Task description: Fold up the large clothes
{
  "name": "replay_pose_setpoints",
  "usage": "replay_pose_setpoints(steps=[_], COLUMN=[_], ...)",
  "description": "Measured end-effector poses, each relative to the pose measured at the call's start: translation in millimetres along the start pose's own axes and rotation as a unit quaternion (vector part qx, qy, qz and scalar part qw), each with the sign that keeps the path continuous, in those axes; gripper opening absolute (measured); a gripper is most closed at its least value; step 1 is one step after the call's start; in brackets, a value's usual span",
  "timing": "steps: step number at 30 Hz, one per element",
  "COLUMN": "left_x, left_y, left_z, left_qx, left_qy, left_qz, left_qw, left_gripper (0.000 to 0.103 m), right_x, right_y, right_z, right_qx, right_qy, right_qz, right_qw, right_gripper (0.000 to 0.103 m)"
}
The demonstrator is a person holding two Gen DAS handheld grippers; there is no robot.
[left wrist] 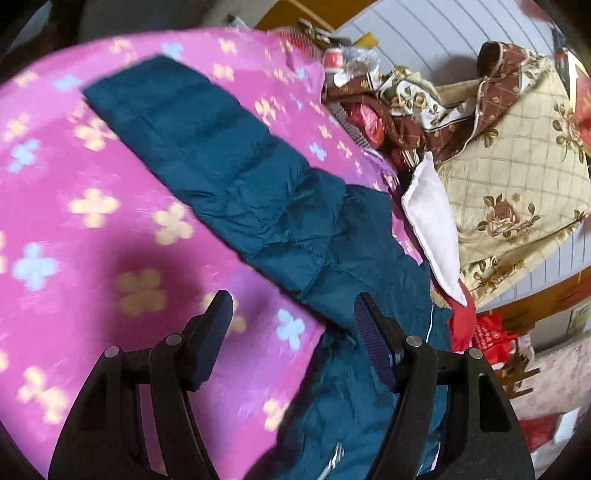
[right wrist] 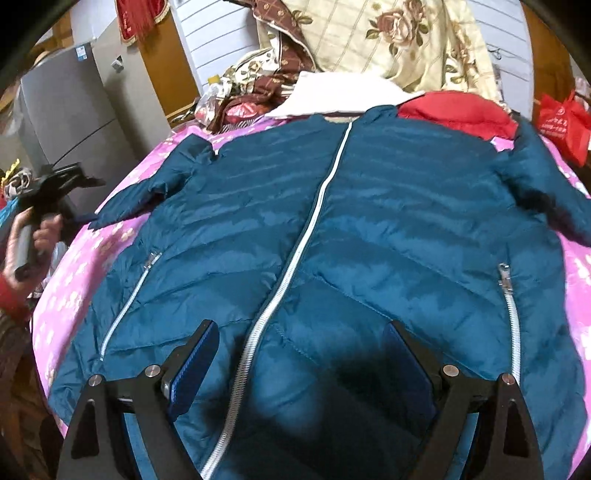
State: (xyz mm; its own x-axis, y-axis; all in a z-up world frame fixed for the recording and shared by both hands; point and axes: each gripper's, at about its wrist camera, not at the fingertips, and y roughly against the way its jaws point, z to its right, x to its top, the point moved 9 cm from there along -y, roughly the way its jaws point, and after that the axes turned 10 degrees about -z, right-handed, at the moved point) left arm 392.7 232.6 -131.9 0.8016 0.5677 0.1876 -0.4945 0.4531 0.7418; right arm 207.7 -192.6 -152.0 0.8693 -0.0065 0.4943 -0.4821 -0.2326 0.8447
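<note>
A teal padded jacket (right wrist: 332,229) lies front up on a pink flowered bedspread (right wrist: 70,280), zipped with a white zipper (right wrist: 295,258) down its middle. In the right wrist view my right gripper (right wrist: 301,328) hangs open just above the jacket's lower front, nothing between its fingers. In the left wrist view one teal sleeve (left wrist: 207,147) stretches across the pink bedspread (left wrist: 74,221). My left gripper (left wrist: 291,299) is open above the sleeve's armpit area and holds nothing. The left gripper (right wrist: 59,184) also shows at the left edge of the right wrist view, carried by a hand.
A red garment (right wrist: 458,110) and a white cloth (right wrist: 332,92) lie beyond the collar. A floral quilt (right wrist: 399,33) is piled at the head of the bed. A red bag (right wrist: 561,122) stands at the right. A grey refrigerator (right wrist: 70,107) stands to the left.
</note>
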Motion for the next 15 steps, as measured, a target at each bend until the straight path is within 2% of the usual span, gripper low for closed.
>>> replay_pose_setpoints(steps=[2,8,12,15], left_x=[6.0,22.4,38.2,53.3], left_y=[-21.2,-71.4,-83.8,-85.6], left_z=[-0.8,-2.8,-3.8,-5.8], left_qx=[-0.007,-0.076,-0.099,-0.102], left_qy=[0.003,0.048,0.065,0.087], left_qz=[-0.010,-0.031,-0.019,-0.014], left_qw=[0.9999,0.9955,0.9928,0.9909], left_gripper=[0.068,0.068,0.068,0.068], right_x=[0.4,-3.9,-4.5,-4.4], right_y=[-7.0,-21.3,-25.7,-28.9], right_z=[4.1,11.6,13.4,14.5], right_qx=[-0.002,0.012,0.018,0.030], right_qy=[0.003,-0.009,-0.013,-0.018], right_qz=[-0.001,0.002,0.002,-0.004], right_qw=[1.000,1.000,1.000,0.999], right_gripper=[0.089,0.089,0.090,0.093])
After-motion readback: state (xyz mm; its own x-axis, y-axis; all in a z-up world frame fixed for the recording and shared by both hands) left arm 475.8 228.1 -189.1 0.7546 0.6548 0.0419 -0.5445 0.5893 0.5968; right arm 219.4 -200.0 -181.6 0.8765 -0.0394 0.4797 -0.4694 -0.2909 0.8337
